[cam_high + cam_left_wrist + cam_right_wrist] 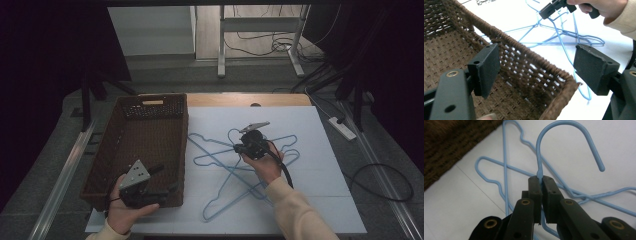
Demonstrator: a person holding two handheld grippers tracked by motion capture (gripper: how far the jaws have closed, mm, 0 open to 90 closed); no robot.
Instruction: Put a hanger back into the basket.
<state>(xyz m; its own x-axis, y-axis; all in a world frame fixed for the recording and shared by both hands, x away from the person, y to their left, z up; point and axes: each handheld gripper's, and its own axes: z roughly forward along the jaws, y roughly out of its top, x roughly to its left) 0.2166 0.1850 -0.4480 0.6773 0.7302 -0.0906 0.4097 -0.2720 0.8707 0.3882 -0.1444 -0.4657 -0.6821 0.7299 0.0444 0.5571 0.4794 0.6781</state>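
Note:
A pile of thin blue wire hangers (235,167) lies tangled on the white board (320,200). My right gripper (237,148) is over the pile, shut on the neck of one blue hanger (564,130) just below its hook, which curves up past the jaws (541,178). A brown wicker basket (145,132) stands to the left of the pile. My left gripper (167,181) is open at the basket's near right corner. One pad (485,67) is over the inside of the basket (529,65), the other pad (595,67) outside it, and nothing is held between them.
The board covers a wooden table whose far edge (245,99) shows behind it. A power strip (342,128) and cables (385,182) lie on the floor to the right. A metal rail (60,185) runs along the left side.

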